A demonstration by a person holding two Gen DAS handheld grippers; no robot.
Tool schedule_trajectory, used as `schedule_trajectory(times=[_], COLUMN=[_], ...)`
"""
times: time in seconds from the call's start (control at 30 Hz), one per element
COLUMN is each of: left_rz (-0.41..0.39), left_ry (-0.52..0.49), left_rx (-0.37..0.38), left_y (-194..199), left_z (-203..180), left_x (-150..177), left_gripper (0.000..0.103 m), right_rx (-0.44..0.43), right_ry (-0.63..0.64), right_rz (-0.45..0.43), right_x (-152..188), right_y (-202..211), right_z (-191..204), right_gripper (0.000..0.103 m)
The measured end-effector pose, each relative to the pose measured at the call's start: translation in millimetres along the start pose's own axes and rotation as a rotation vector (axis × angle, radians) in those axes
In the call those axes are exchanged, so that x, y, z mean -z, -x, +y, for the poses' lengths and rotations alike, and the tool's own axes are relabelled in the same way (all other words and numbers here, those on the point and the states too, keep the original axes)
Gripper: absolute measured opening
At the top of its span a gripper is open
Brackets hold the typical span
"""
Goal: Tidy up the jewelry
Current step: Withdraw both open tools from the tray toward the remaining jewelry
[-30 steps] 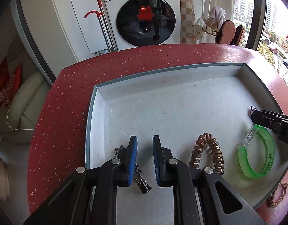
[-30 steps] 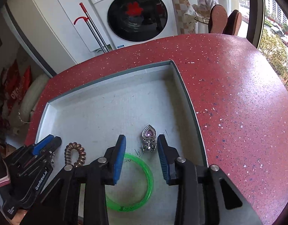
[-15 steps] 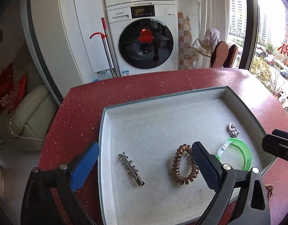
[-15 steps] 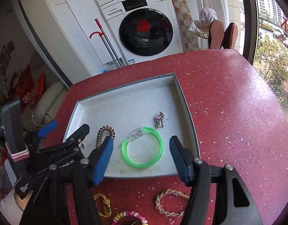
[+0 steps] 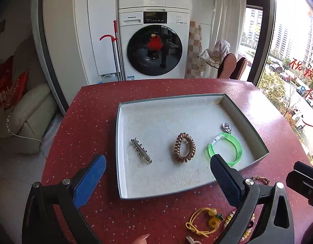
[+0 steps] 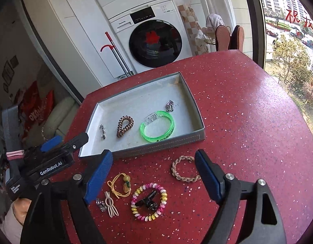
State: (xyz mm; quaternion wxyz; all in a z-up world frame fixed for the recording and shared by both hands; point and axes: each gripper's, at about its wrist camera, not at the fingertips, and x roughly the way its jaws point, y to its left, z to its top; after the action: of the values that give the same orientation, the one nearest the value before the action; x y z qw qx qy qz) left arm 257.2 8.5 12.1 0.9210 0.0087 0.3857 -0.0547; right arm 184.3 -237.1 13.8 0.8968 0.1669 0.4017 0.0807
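Observation:
A grey tray [image 5: 246, 120] [image 6: 195, 109] on the red table holds a silver hair clip [image 5: 141, 150] [image 6: 102, 131], a brown coil hair tie [image 5: 184, 147] [image 6: 125, 126], a green bangle [image 5: 225, 149] [image 6: 157, 129] and a silver heart pendant [image 5: 227, 127] [image 6: 170, 105]. On the table in front of the tray lie a braided bracelet [image 6: 183, 171], a pink-yellow coil tie [image 6: 148, 201] around a black clip, a yellow cord charm [image 6: 120, 185] [image 5: 205, 221] and a beige clip [image 6: 110, 203]. My left gripper [image 5: 158, 180] and right gripper [image 6: 153, 174] are both wide open, empty, raised in front of the tray.
The table [image 6: 248, 122] ends in a curved edge at left and far side. A washing machine [image 5: 154, 46] and a red-handled mop [image 5: 115, 48] stand behind it. A window [image 6: 288, 30] is at right. A cream sofa [image 5: 28, 118] sits lower left.
Both grippers opened wide, left the hair clip and pendant lying in the tray, and pulled back and up. The loose jewelry in front of the tray came into view.

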Motion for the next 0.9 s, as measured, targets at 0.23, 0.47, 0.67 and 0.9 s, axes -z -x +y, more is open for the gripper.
schedule_trajectory(times=[0.23,0.47,0.67,0.9], left_rz=[0.004,0.027,0.054,0.059], left_ry=[-0.034,-0.012,0.014,0.04], left_rx=[-0.016,-0.052,-0.039,-0.019], left_y=[33.5,52.3,59.2,69.1], left_z=[-2.2,10.6,20.9,25.2], left_x=[46.5,90.4,113.2,131.6], left_gripper=[0.103,0.103,0.103,0.103], right_rx=[-0.051,0.021,0.049,0.058], right_ry=[-0.052,-0.003,-0.024,-0.006], right_rz=[0.029,0.074,0.092,0.131], right_x=[32.3,55.3,75.4,96.2], right_y=[15.4,25.3,25.9,20.2], right_z=[0.9,0.9,-8.3,-5.4], right_gripper=[0.085,0.085,0.085,0.085])
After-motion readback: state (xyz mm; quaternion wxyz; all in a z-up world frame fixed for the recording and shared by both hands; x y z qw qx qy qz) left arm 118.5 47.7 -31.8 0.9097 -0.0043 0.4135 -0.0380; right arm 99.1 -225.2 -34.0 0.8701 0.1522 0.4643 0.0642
